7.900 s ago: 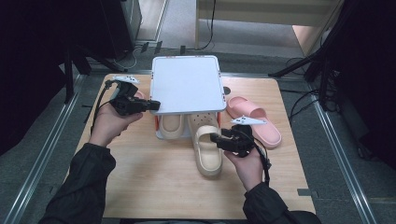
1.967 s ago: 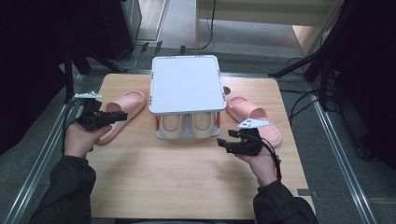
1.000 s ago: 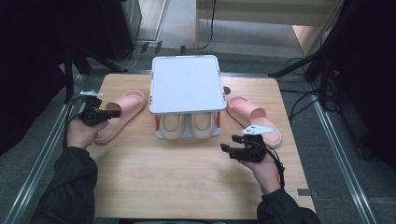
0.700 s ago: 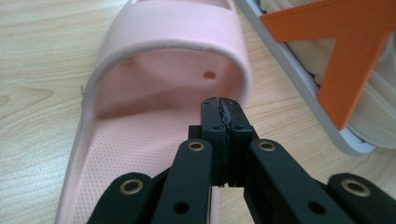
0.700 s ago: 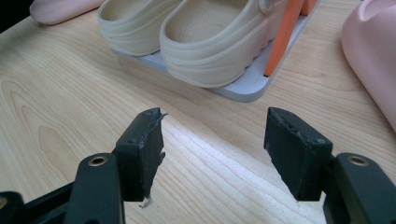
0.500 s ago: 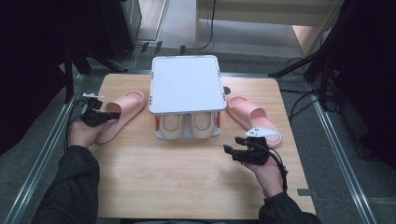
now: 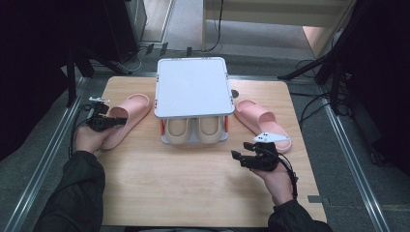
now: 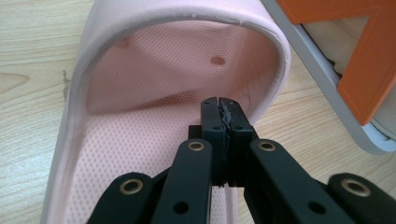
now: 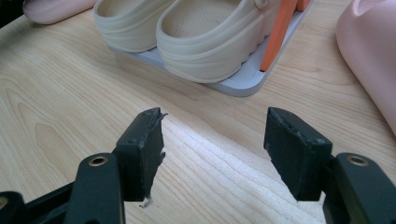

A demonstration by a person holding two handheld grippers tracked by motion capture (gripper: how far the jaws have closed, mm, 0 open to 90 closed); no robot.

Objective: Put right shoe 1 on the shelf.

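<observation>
Since a moment ago we have eased our left gripper (image 7: 116,121) lower over the soft pink rubber slide sandal (image 7: 124,119), while our right gripper (image 7: 240,156) has kept its place. We work on a pale wooden table (image 7: 193,193) above a grey floor, dark stands around. That sandal lies at the table's left, just beside the white two-tier shoe rack (image 7: 192,87), its long axis slanting, strap end pointing up toward the rack. Our left gripper's jaws are pressed together, holding nothing, hovering just behind the strap (image 8: 196,56). Our right gripper's jaws stand wide, nothing between them, facing the cream clogs (image 9: 205,32).
</observation>
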